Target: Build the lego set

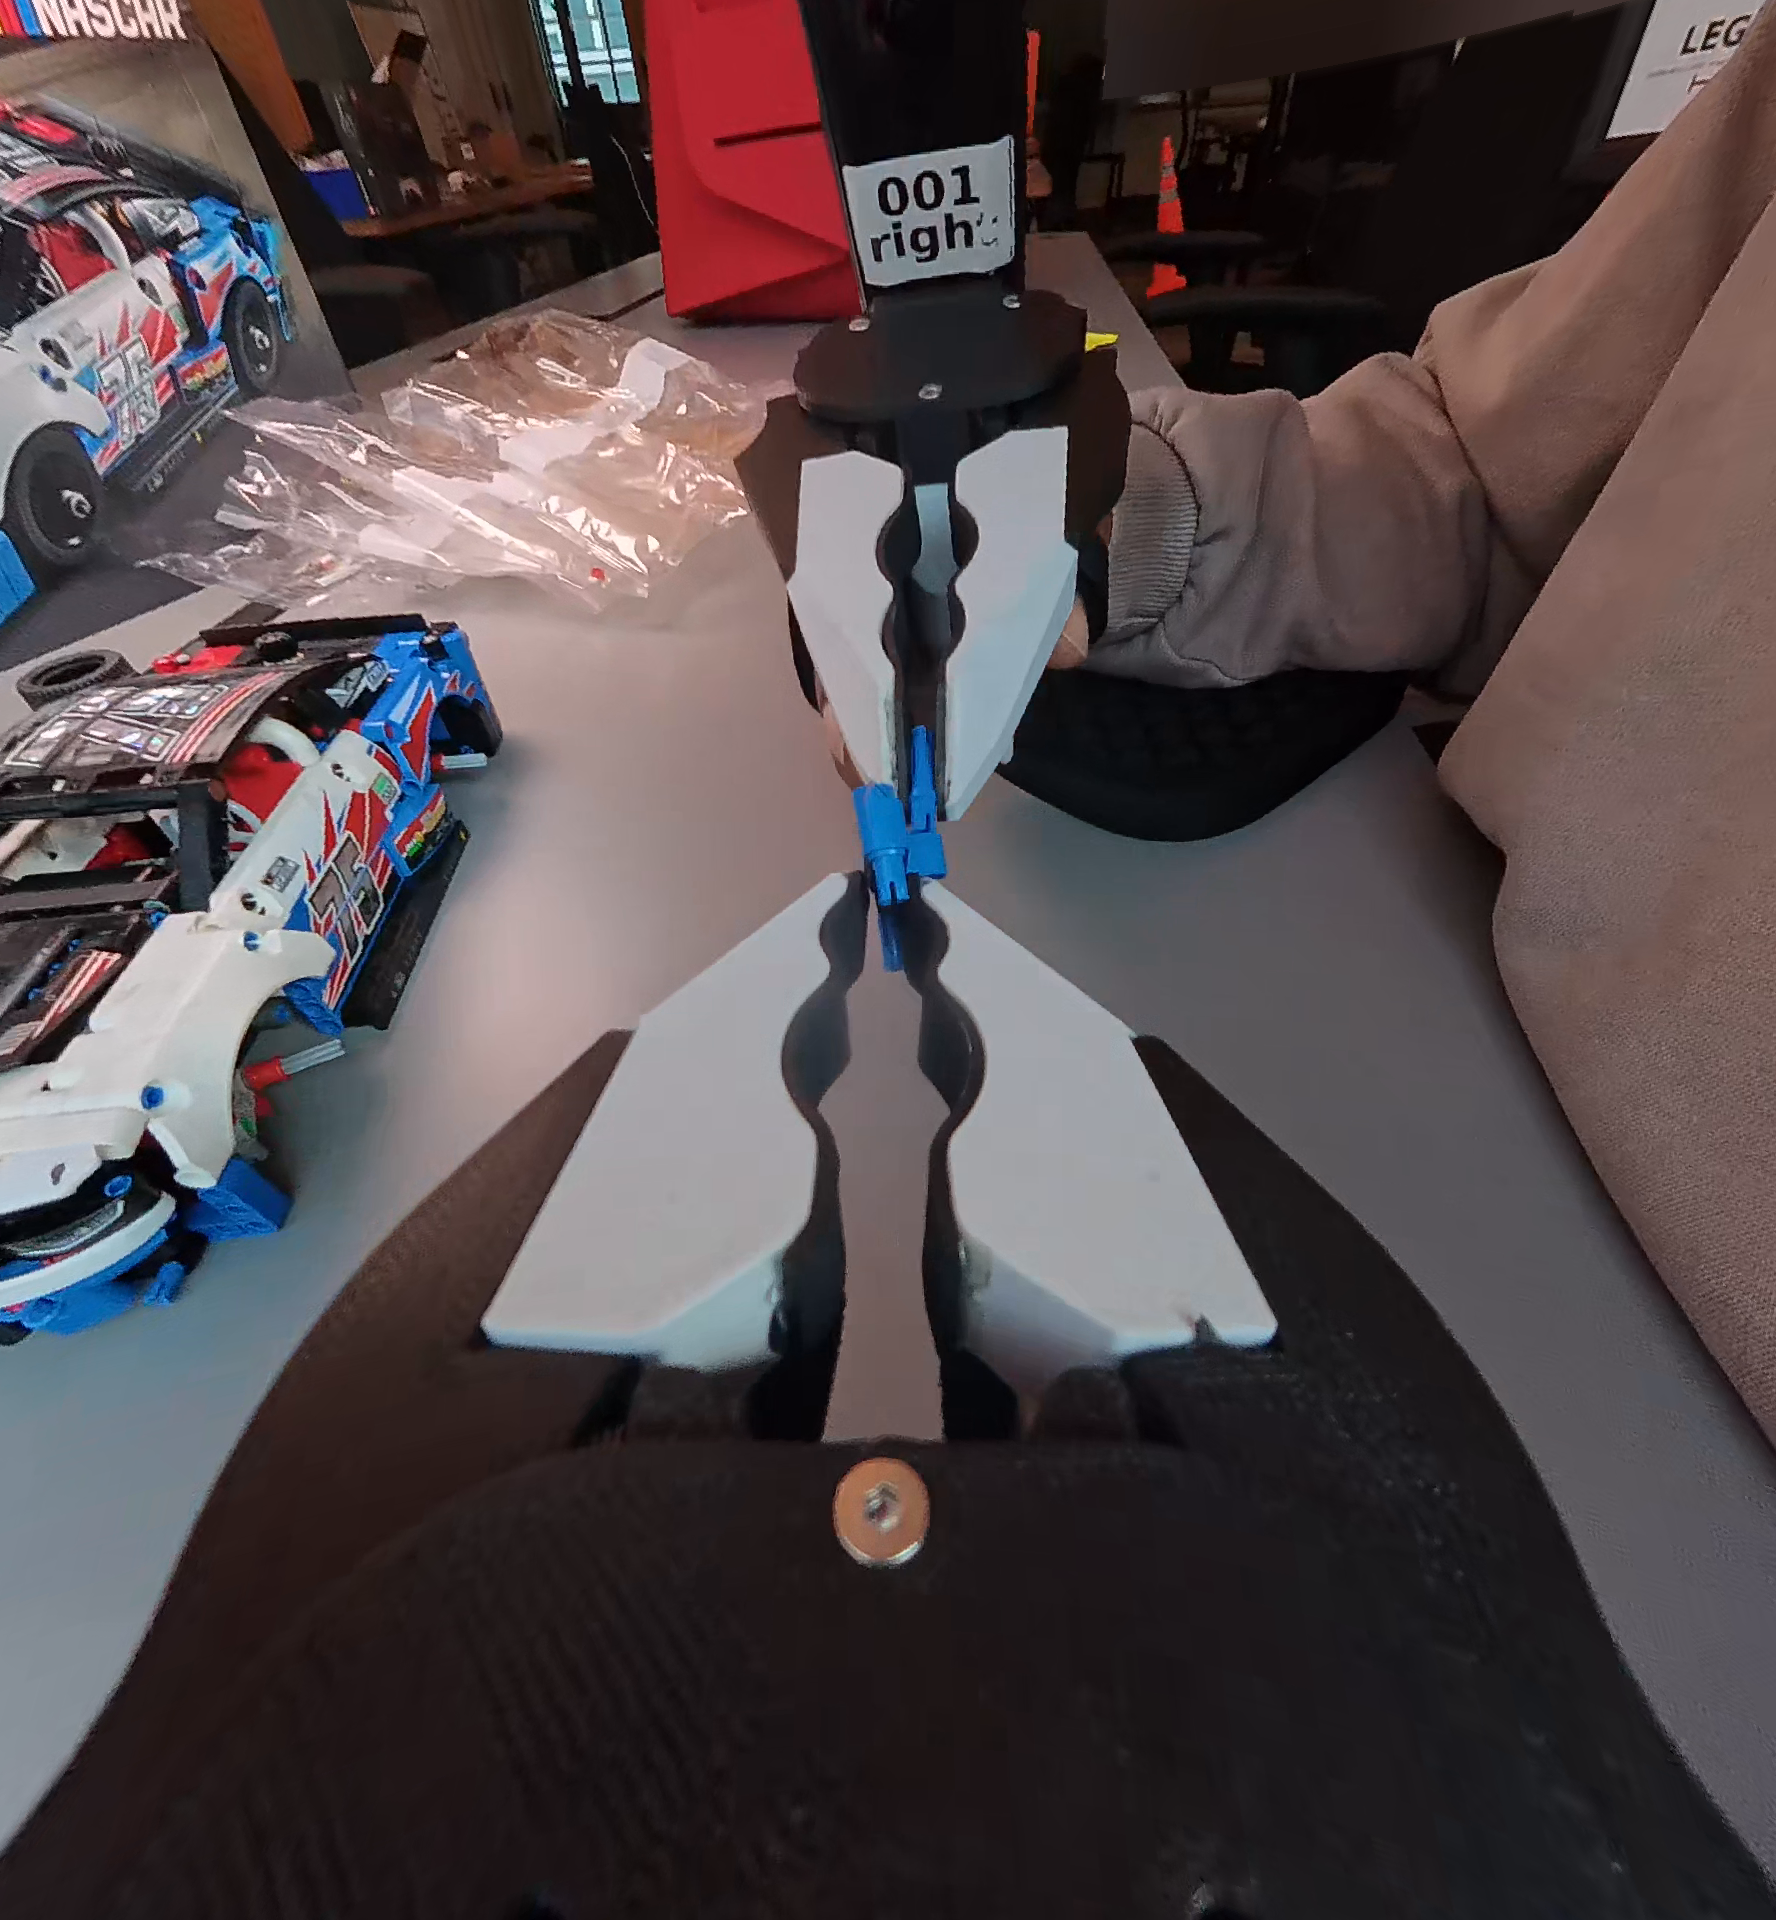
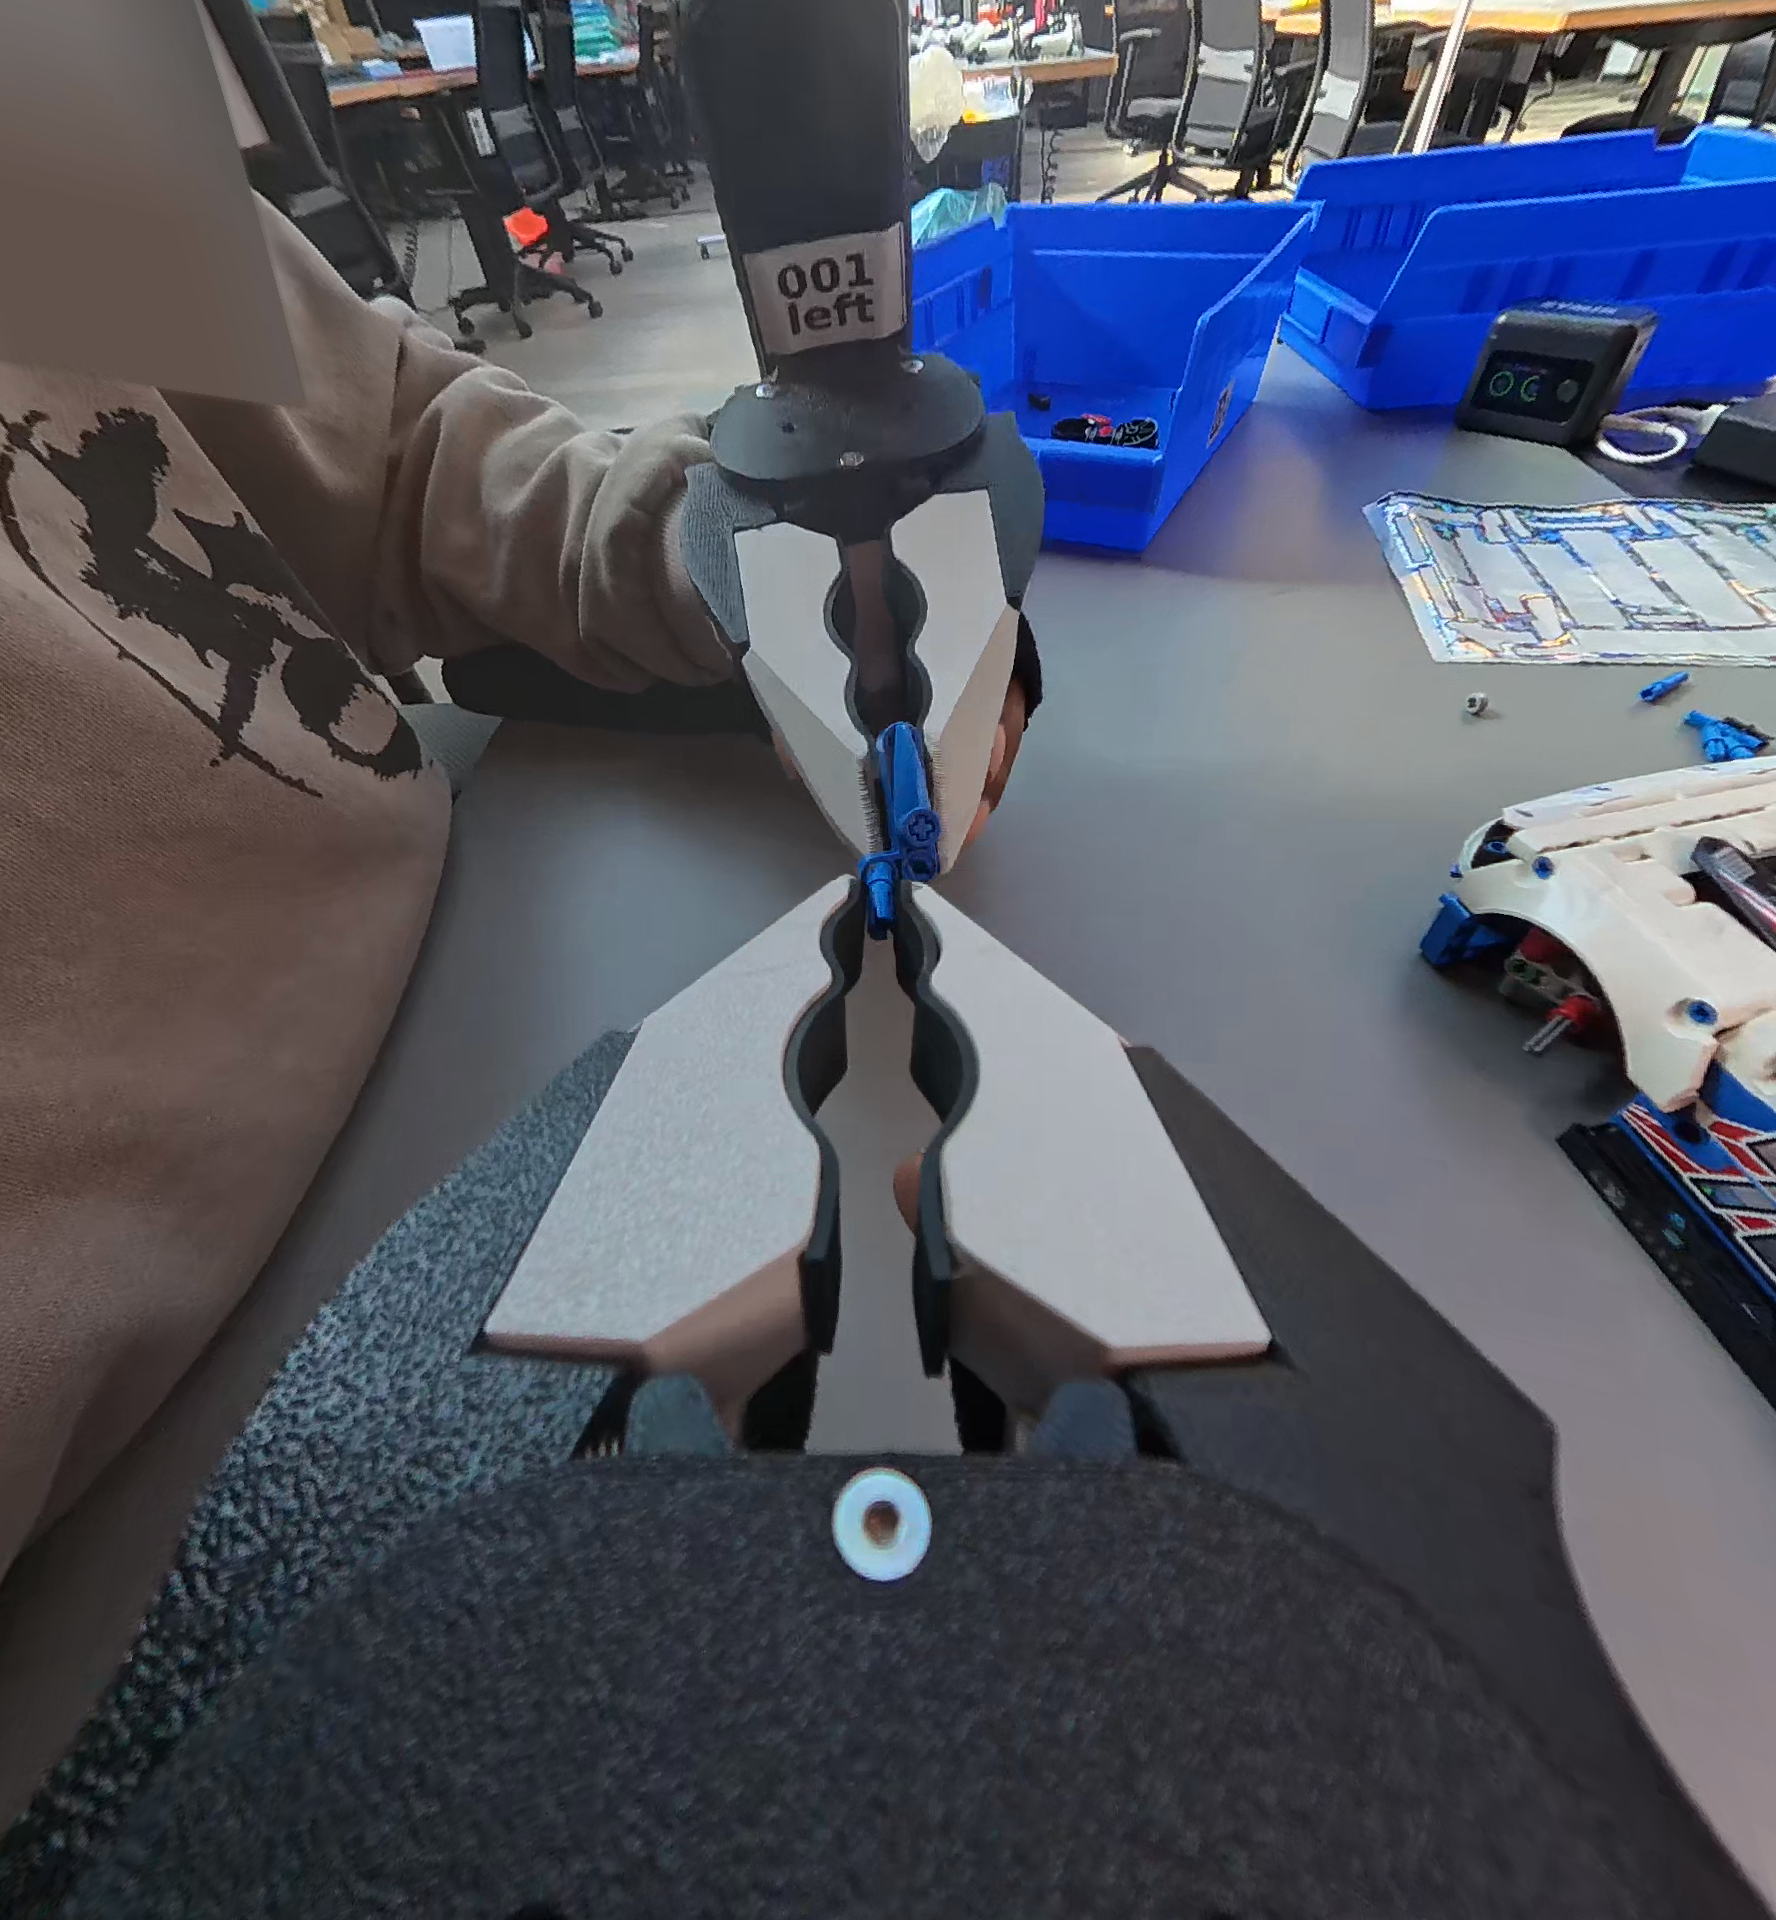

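Lego car [image 2: 1694, 997] cut off rightward

Two wrist cameras, facing each other tip to tip over a grey table [image 1: 655, 748]

Each looks forward along its own fingers, close above the tabletop. The left wrist view faces the right gripper [image 1: 915, 800] with the model car [image 1: 188, 935] at its left; the right wrist view faces the left gripper [image 2: 899, 831], car [image 2: 1642, 935] at right. Both share the blue pieces [image 1: 894, 842] between the tips.

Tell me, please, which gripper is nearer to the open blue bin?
Left. The left gripper sits just in front of the blue bin; the right gripper faces it from farther back, tip to tip.
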### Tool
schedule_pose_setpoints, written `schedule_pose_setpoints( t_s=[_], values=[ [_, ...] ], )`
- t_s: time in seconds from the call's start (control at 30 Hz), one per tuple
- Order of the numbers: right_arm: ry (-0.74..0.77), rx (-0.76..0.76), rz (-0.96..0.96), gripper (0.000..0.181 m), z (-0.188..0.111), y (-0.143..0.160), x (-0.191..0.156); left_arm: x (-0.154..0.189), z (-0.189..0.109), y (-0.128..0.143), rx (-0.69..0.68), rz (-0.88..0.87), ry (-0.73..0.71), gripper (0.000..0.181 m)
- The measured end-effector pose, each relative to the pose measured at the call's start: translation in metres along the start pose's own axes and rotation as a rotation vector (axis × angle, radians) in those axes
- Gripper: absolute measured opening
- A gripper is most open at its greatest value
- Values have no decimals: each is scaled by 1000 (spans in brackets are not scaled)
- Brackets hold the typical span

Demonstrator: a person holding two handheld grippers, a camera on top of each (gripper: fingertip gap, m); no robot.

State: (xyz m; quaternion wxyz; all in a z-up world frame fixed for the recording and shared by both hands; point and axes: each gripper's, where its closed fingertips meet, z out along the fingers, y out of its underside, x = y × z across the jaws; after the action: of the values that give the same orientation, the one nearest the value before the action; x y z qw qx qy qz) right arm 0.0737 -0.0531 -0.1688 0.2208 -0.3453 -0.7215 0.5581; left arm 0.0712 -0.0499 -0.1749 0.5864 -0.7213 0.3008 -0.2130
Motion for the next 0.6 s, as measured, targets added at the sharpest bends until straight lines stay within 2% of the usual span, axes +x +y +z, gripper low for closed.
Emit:
schedule_pose_setpoints(
  t_s=[0.23,0.37,0.6],
  values=[
    [-16,-82,10,2,2,15,0,2,6,13,-85,-66,13,4],
    [-16,-196,-15,2,5,33,-3,7,11,28,-197,-78,21,4],
    [-28,-216,179,2,10,45,2,4,13,43,-266,-98,-22,3]
  ],
)
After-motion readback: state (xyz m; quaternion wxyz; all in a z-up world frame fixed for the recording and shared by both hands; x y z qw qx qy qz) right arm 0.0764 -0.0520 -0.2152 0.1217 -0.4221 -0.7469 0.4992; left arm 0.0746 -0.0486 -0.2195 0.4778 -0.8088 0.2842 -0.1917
